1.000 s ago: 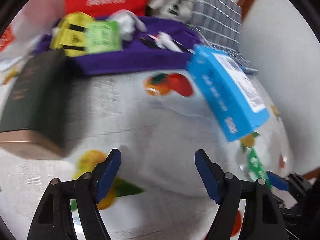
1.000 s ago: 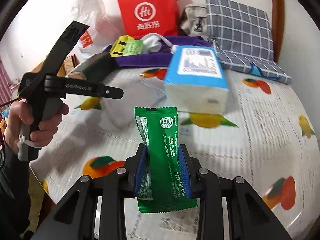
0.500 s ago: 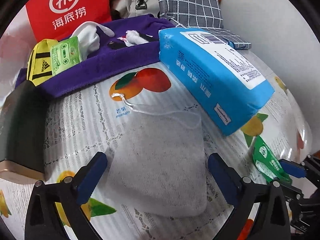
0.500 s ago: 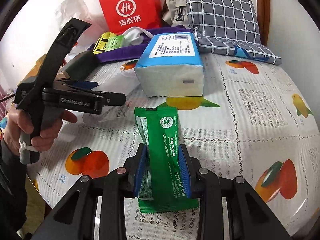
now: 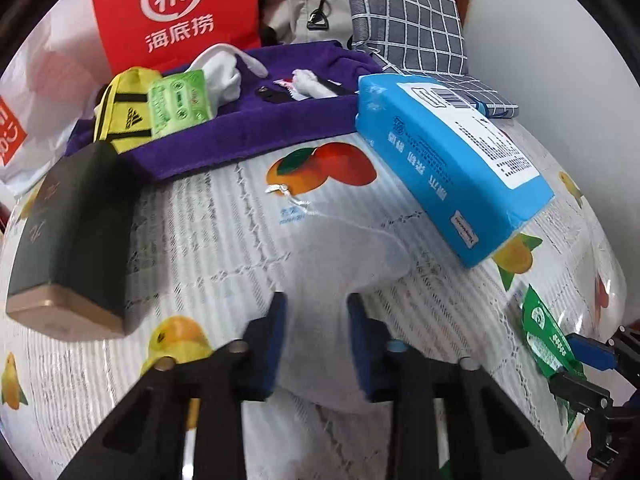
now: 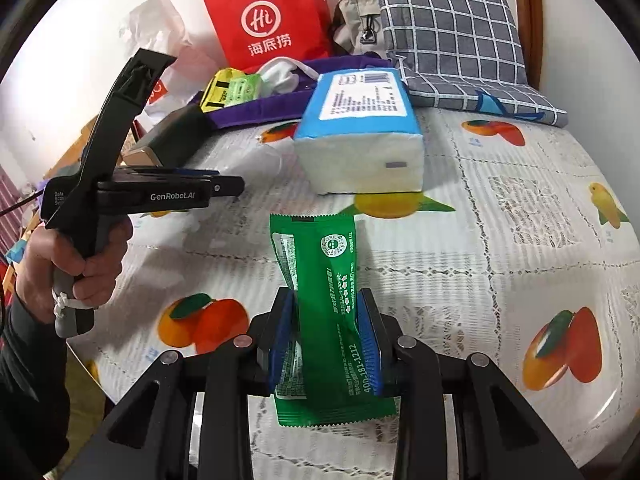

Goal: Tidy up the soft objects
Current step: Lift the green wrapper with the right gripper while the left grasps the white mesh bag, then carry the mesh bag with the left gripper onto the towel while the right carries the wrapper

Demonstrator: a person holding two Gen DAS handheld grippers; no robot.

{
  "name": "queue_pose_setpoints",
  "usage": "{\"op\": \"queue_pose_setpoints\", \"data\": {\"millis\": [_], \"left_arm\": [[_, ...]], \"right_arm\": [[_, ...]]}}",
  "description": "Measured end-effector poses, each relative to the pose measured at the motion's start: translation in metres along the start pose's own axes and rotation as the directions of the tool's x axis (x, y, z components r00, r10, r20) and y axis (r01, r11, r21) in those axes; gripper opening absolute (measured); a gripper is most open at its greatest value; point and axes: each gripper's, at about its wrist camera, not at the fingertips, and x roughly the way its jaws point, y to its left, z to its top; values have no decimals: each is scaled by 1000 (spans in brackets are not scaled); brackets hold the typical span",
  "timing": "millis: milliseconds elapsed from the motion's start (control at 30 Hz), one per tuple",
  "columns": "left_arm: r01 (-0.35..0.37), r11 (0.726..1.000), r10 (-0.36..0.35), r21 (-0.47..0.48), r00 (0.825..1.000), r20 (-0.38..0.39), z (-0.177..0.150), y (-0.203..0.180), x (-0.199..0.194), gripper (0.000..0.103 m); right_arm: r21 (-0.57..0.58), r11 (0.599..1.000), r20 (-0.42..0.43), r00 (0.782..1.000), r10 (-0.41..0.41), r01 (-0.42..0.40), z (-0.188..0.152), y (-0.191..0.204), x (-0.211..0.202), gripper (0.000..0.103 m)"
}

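A white mesh drawstring pouch [image 5: 344,252] lies on the fruit-print bedspread [image 5: 208,240]. My left gripper [image 5: 316,308] is closing on the pouch's near end, and the fabric bunches between the blue pads. In the right wrist view the left gripper [image 6: 224,184] is at the left, held by a hand [image 6: 80,268]. My right gripper [image 6: 326,300] is shut on a green snack packet [image 6: 320,248], held upright above the bed. That packet [image 5: 544,328] also shows at the right edge of the left wrist view.
A blue tissue pack [image 5: 452,160] lies just right of the pouch. A dark box [image 5: 68,240] sits to the left. Behind them a purple cloth [image 5: 260,128] carries a yellow pouch [image 5: 120,116], green wipes [image 5: 180,100] and white socks [image 5: 220,72]. A red bag [image 5: 176,12] and checked pillow [image 5: 404,12] stand at the back.
The left gripper's jaws went from wide open around the white pouch to pinched on its near end. The right gripper still holds the green packet in the same place.
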Motion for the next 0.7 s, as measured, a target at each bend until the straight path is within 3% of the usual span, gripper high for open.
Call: {"op": "queue_pose_setpoints", "data": {"millis": [233, 700], "left_arm": [[2, 999, -2, -35, 1000, -7, -19, 8, -10, 12], [-54, 994, 57, -92, 998, 32, -37, 20, -54, 12]], "right_arm": [[1, 1000, 14, 1000, 9, -9, 0, 5, -8, 32], [-6, 1000, 49, 999, 20, -20, 13, 8, -29, 32]]}}
